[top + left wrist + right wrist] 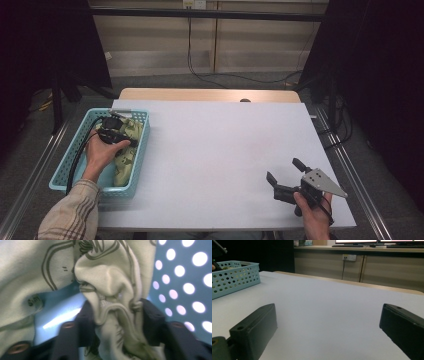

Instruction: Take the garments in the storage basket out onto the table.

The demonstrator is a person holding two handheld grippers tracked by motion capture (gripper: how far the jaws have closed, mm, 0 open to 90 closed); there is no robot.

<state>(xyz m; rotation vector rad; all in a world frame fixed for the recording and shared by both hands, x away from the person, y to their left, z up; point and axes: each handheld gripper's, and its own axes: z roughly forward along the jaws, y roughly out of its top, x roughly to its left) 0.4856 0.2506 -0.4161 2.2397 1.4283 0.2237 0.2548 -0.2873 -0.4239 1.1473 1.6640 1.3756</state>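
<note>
A pale green cloth (128, 161) with dark printed lines lies crumpled in a light blue perforated basket (61, 170) at the table's left. My left gripper (118, 137) reaches into the basket onto the cloth. In the left gripper view a bunched fold of the cloth (110, 277) stands between the two black jaws of that gripper (115, 307), which sit half apart and loose around it. The basket wall (185, 277) is behind. My right gripper (283, 169) rests low over the table's near right part, open, and nothing is between its jaws (328, 307).
A white sheet (215, 150) covers the tabletop, with a wooden edge showing at the back. The basket (237, 275) stands far left in the right gripper view. Cables run on the floor behind the table, and dark curtains hang on both sides.
</note>
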